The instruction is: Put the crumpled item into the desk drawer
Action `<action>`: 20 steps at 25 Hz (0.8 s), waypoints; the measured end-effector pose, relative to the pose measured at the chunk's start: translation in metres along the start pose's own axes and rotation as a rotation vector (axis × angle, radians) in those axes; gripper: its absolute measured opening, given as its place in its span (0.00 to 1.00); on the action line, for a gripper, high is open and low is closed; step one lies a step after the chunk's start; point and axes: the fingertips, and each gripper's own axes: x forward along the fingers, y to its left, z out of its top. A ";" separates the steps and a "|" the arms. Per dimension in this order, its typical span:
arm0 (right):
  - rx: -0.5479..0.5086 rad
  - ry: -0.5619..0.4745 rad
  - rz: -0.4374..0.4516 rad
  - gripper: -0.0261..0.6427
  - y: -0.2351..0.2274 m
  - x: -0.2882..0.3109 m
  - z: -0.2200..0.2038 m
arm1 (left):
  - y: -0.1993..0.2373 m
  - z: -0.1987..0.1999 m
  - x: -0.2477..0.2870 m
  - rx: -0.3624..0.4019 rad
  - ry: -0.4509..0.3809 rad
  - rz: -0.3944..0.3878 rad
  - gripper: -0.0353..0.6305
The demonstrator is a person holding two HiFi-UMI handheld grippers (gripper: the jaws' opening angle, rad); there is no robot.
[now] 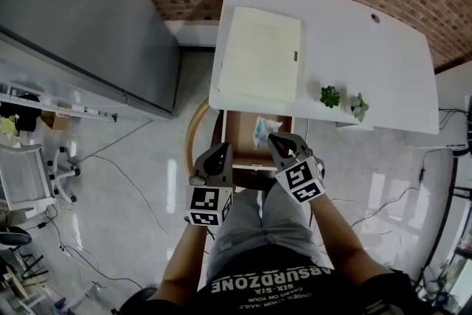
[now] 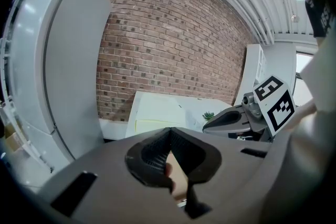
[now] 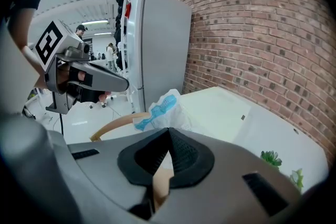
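Left gripper (image 1: 218,151): jaws pressed together with nothing between them, at the near left corner of the drawer (image 1: 237,133).
Right gripper (image 1: 274,137): jaws together as well. Their tips are right against the crumpled item (image 1: 261,130), and I cannot tell whether they pinch its edge.
Crumpled item: white and blue, inside the open drawer at its far right, under the near edge of the table (image 1: 354,63).
Risk: the light wad may stand proud of the drawer. If so, it would probably catch on the table's underside when the drawer slides in, or cling to the jaws as they pull away.
Around: a cream pad (image 1: 259,55) and two small plants (image 1: 330,95) lie on the table, clear of the work.
In the way: a wooden chair (image 1: 193,133) curves just left of the drawer, crowding the left gripper.
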 end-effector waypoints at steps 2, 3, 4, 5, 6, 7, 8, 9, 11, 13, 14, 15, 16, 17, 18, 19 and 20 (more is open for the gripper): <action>0.000 0.006 0.006 0.04 0.000 0.003 -0.003 | 0.000 -0.001 0.002 -0.001 0.004 0.000 0.06; 0.001 0.010 0.009 0.04 0.000 0.005 -0.005 | -0.001 -0.002 0.002 -0.001 0.005 0.000 0.06; 0.001 0.014 0.013 0.04 0.000 0.006 -0.006 | -0.001 -0.003 0.003 -0.002 0.006 0.001 0.06; 0.001 0.018 0.017 0.04 0.001 0.008 -0.008 | -0.001 -0.003 0.003 -0.003 0.006 0.002 0.06; 0.000 0.021 0.021 0.04 0.001 0.009 -0.010 | 0.000 -0.004 0.004 -0.004 0.007 0.003 0.06; 0.000 0.026 0.025 0.04 0.002 0.011 -0.011 | 0.000 -0.004 0.004 -0.006 0.007 0.004 0.06; -0.002 0.031 0.029 0.04 0.002 0.013 -0.013 | 0.000 -0.005 0.005 -0.007 0.008 0.004 0.06; -0.003 0.036 0.033 0.04 0.002 0.014 -0.015 | 0.001 -0.005 0.006 -0.007 0.010 0.005 0.06; -0.004 0.051 0.040 0.04 0.003 0.018 -0.017 | 0.002 -0.007 0.007 -0.008 0.014 0.004 0.06; -0.006 0.065 0.050 0.04 0.004 0.020 -0.019 | 0.003 -0.008 0.007 -0.009 0.018 0.005 0.06; -0.007 0.070 0.055 0.04 0.005 0.021 -0.020 | 0.003 -0.009 0.008 -0.009 0.019 0.005 0.06; -0.009 0.074 0.059 0.04 0.006 0.023 -0.022 | 0.004 -0.009 0.008 -0.010 0.020 0.006 0.06; -0.010 0.078 0.062 0.04 0.006 0.024 -0.023 | 0.005 -0.010 0.008 -0.011 0.021 0.006 0.06; -0.011 0.082 0.064 0.04 0.006 0.026 -0.025 | 0.005 -0.011 0.008 -0.011 0.023 0.007 0.06; -0.011 0.086 0.067 0.04 0.006 0.027 -0.027 | 0.006 -0.011 0.008 -0.011 0.025 0.008 0.06; -0.011 0.089 0.070 0.04 0.006 0.028 -0.028 | 0.006 -0.012 0.008 -0.011 0.028 0.009 0.06; -0.011 0.093 0.072 0.04 0.006 0.029 -0.029 | 0.007 -0.012 0.009 -0.011 0.030 0.009 0.06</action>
